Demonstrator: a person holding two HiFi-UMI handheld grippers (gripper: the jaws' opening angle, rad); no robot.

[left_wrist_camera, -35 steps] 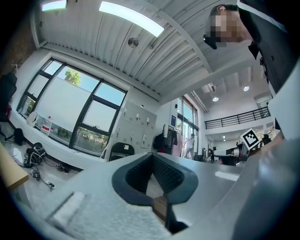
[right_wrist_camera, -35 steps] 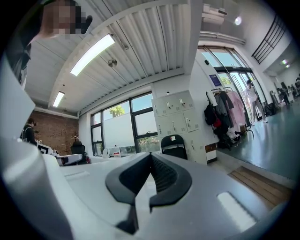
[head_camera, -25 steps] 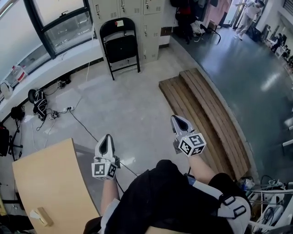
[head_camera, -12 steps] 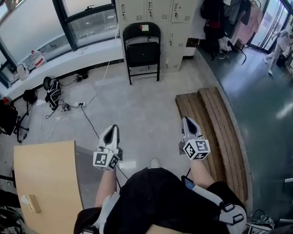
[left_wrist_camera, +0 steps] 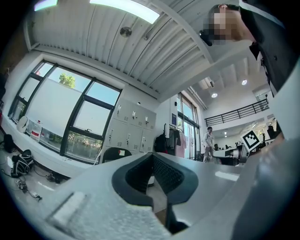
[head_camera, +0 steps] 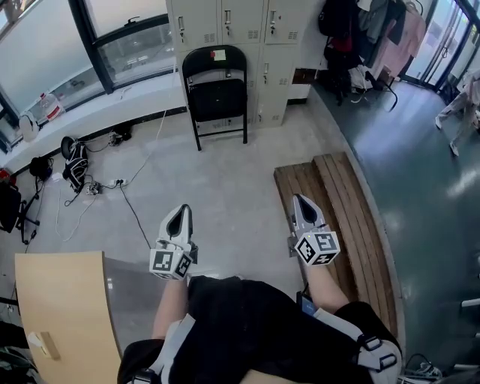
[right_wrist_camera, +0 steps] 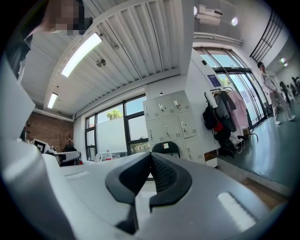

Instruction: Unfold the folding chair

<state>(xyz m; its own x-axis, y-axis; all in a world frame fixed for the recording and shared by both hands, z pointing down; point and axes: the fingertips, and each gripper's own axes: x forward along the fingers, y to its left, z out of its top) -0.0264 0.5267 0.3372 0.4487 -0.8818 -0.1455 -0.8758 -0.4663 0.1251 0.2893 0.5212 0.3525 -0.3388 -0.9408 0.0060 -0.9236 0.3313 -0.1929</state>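
Folding chair (head_camera: 216, 94) stowed folded against lockers (head_camera: 247, 19), 12 o'clock. My left gripper (head_camera: 180, 214) and right gripper (head_camera: 301, 204) jaws pressed together, nothing reachable yet.

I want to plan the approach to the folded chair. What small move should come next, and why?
Probably step closer to the folding chair, which stands folded against the lockers, well beyond both grippers across the floor. The left gripper and right gripper are shut and empty, so their jaws would likely need to open before a grasp.
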